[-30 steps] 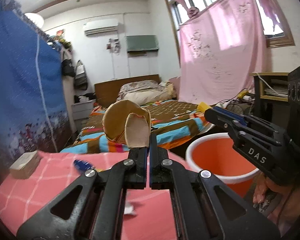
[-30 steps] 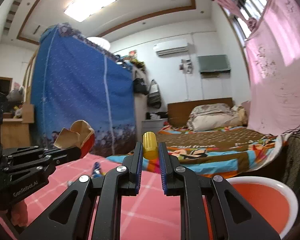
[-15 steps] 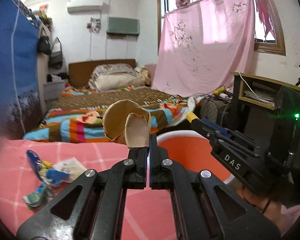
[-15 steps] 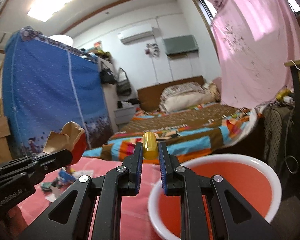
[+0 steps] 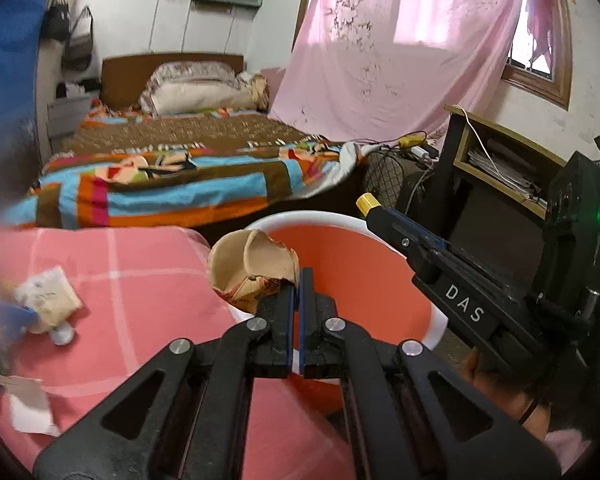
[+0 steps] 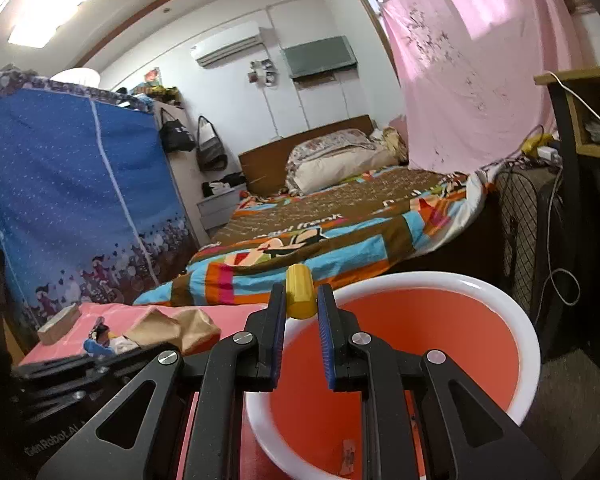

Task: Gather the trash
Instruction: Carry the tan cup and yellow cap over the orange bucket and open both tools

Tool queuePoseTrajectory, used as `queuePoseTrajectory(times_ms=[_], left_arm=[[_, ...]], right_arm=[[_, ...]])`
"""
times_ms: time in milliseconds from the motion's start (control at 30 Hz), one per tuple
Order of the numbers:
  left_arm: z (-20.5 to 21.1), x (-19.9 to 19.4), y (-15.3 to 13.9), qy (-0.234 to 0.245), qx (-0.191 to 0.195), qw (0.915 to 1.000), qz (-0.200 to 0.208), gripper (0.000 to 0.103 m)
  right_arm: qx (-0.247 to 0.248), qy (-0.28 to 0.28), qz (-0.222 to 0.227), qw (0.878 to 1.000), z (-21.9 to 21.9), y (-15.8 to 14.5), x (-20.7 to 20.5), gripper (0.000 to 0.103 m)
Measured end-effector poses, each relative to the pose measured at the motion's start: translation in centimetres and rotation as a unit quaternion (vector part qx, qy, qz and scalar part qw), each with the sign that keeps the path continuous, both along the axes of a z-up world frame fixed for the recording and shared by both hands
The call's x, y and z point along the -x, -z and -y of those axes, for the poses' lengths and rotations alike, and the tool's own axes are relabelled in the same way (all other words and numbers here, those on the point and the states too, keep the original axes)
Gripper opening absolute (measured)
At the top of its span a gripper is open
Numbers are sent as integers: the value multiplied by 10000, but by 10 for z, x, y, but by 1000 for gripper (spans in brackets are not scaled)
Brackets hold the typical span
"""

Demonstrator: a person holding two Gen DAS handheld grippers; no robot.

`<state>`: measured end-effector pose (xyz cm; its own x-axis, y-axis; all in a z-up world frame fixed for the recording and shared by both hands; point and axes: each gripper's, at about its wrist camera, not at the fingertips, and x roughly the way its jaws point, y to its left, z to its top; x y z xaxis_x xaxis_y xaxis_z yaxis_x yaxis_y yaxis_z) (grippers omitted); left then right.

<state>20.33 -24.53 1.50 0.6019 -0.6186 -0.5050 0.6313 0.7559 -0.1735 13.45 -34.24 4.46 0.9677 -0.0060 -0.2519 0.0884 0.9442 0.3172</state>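
Observation:
My left gripper (image 5: 298, 274) is shut on a crushed brown paper cup (image 5: 249, 268), held over the near rim of the orange bin with a white rim (image 5: 364, 272). My right gripper (image 6: 301, 294) is shut on a small yellow cylinder (image 6: 300, 291), held above the same bin (image 6: 400, 344); it shows in the left wrist view (image 5: 370, 206) at the right, over the bin. The paper cup also shows in the right wrist view (image 6: 180, 326) at the left.
A pink checked tablecloth (image 5: 140, 272) carries loose wrappers (image 5: 46, 300) and paper scraps (image 5: 28, 408) at the left. A small box (image 6: 58, 324) sits on its far corner. A bed (image 5: 172, 168) lies behind, a shelf and fan (image 5: 388, 176) at the right.
Both grippers moved right and tilted down toward the bin. The paper cup is now at the bin's rim and the yellow cylinder is above the bin's opening.

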Motion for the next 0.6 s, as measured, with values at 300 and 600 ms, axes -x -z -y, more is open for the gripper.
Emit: queuePoseTrajectory(times_ms=[300, 600], left_arm=[[13, -14, 11, -43, 5, 9990, -438, 5], [16, -23, 19, -114, -21, 9973, -723, 7]], right_arm=[[-242, 53, -237, 9994, 11, 5, -4, 14], [-382, 54, -456, 9982, 17, 11, -9, 15]])
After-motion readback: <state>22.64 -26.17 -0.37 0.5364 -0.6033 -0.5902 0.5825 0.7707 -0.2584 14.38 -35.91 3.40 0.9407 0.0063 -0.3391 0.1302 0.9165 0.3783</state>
